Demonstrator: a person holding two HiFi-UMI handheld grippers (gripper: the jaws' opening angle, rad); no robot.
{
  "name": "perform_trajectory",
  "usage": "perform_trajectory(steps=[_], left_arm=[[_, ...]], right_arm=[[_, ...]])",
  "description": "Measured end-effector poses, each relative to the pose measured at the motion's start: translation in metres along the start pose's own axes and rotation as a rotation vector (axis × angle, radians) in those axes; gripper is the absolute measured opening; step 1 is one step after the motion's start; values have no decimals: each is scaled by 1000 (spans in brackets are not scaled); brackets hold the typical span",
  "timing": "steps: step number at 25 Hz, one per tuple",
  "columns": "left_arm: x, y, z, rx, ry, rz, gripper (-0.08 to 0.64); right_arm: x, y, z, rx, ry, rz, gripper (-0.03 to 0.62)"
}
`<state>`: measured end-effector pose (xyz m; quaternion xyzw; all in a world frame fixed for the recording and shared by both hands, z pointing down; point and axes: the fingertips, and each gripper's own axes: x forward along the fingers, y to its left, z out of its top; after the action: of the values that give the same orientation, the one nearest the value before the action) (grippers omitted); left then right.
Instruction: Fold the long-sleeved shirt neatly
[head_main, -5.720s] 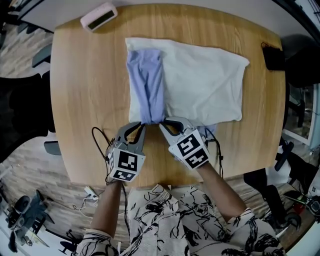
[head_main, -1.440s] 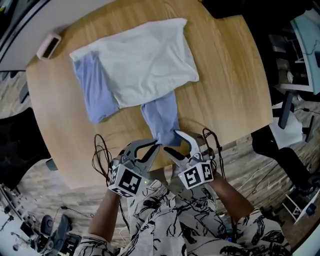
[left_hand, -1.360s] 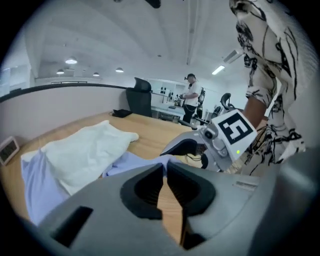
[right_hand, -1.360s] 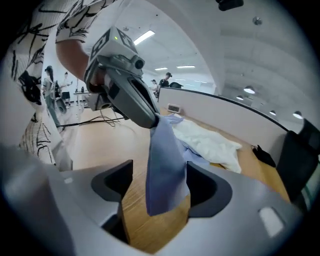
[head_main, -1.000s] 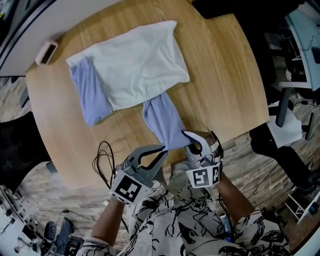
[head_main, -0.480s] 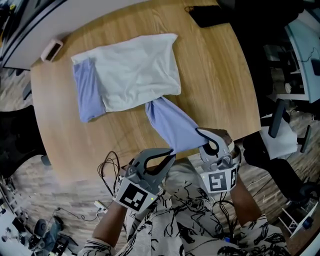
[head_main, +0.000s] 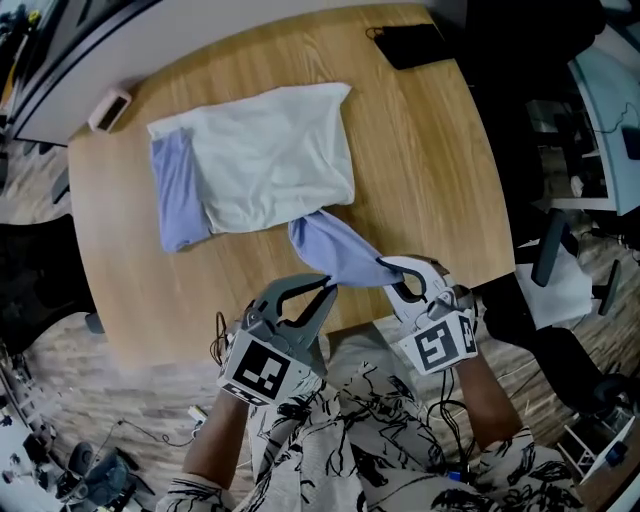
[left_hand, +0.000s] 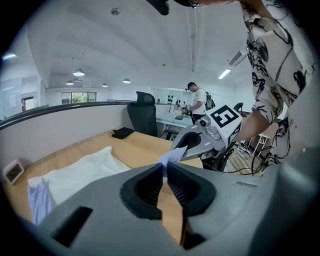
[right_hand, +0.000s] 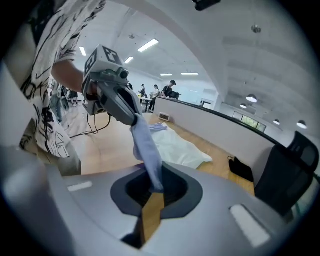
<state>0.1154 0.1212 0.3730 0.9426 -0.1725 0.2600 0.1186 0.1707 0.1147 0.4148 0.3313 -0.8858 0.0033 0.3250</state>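
Note:
The long-sleeved shirt lies on the round wooden table (head_main: 450, 180), its white body (head_main: 270, 150) spread flat. One blue sleeve (head_main: 178, 195) is folded along the body's left edge. The other blue sleeve (head_main: 335, 250) runs from the body towards me and hangs lifted off the table. My left gripper (head_main: 329, 284) is shut on the cuff's left corner (left_hand: 167, 159). My right gripper (head_main: 384, 265) is shut on the cuff's right corner (right_hand: 150, 170). Between the two, the cuff is stretched taut above the table's near edge.
A small pale device (head_main: 110, 108) sits at the table's far left edge, and a black pouch (head_main: 410, 45) at the far right edge. Cables (head_main: 218, 335) hang below the near edge. An office chair (left_hand: 145, 115) stands behind the table, and a person (left_hand: 199, 100) is further back.
The sleeve end, which lay on the table, is now raised off it. Both grippers have moved up and apart with the cuff, pulling it taut.

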Motion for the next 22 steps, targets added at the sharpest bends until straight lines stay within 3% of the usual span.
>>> perform_trajectory(steps=[8, 15, 22], left_arm=[[5, 89, 39, -36, 11, -78, 35], [26, 146, 46, -85, 32, -180, 34], [60, 187, 56, -51, 79, -236, 34]], right_arm=[[40, -59, 42, 140, 66, 130, 17], [80, -103, 44, 192, 146, 182, 17], [104, -139, 32, 302, 175, 249, 17]])
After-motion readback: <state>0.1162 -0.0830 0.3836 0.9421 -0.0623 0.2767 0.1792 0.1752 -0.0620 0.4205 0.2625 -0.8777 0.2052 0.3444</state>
